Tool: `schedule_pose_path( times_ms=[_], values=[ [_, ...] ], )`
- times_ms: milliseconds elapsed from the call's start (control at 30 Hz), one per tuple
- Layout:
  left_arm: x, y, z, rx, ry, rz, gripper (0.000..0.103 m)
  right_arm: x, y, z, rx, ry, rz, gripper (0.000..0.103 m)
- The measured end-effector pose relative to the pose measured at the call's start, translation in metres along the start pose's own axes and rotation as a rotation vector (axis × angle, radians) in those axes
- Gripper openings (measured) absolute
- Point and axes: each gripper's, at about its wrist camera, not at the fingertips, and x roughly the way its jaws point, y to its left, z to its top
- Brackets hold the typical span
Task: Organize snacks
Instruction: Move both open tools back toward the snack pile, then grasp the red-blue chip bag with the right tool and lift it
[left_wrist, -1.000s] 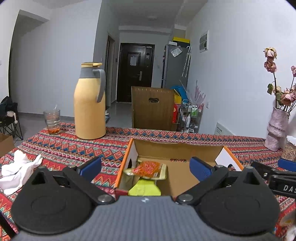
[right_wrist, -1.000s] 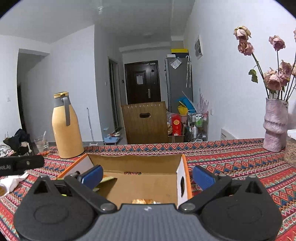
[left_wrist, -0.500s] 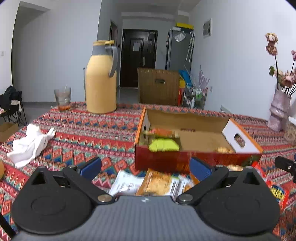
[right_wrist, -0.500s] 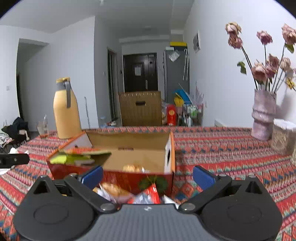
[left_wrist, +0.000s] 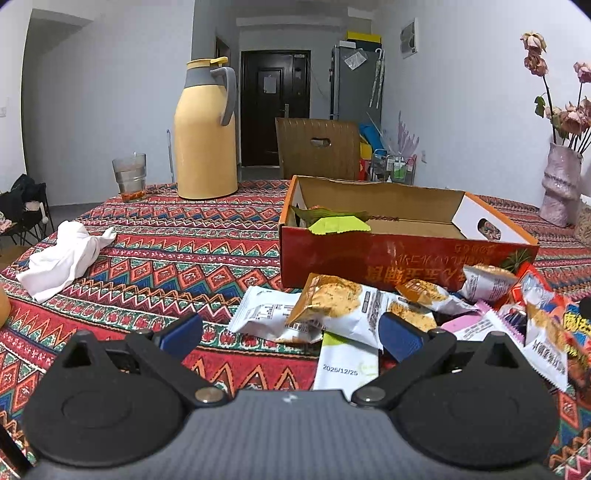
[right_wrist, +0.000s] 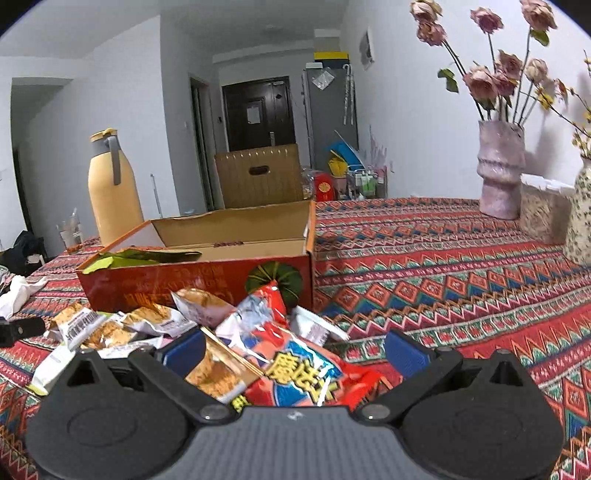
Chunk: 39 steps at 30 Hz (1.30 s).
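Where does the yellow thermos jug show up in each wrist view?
Left wrist view: the yellow thermos jug stands upper left of centre, on the table behind the cardboard box's left end.
Right wrist view: the jug is at far left, behind the box's left corner.
Shared landmark: the dark door down the hallway.

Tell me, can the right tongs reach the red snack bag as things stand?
Probably yes: the right tongs are open, and the red snack bag lies on top of the pile between them, uncovered.
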Motion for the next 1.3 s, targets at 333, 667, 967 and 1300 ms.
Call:
schedule_pose_path(
  times_ms=[333, 667, 967, 1300],
  values=[
    [0.002, 0.000, -0.004, -0.011, -0.011, -0.015, 0.103, 0.003, -0.002, -0.007, 0.006, -0.032, 0.016, 0.103],
    [0.000, 0.005, -0.005, -0.037, -0.022, -0.030, 0.103, 0.006, 0.004, -0.010, -0.023, -0.013, 0.002, 0.103],
    [0.001, 0.007, -0.005, -0.047, -0.015, -0.038, 0.103, -0.001, 0.005, -0.017, -0.107, 0.047, -0.014, 0.097],
    [0.003, 0.007, -0.006, -0.053, -0.004, -0.030, 0.103, 0.016, 0.008, -0.009, -0.201, 0.092, -0.023, 0.093]
  ],
)
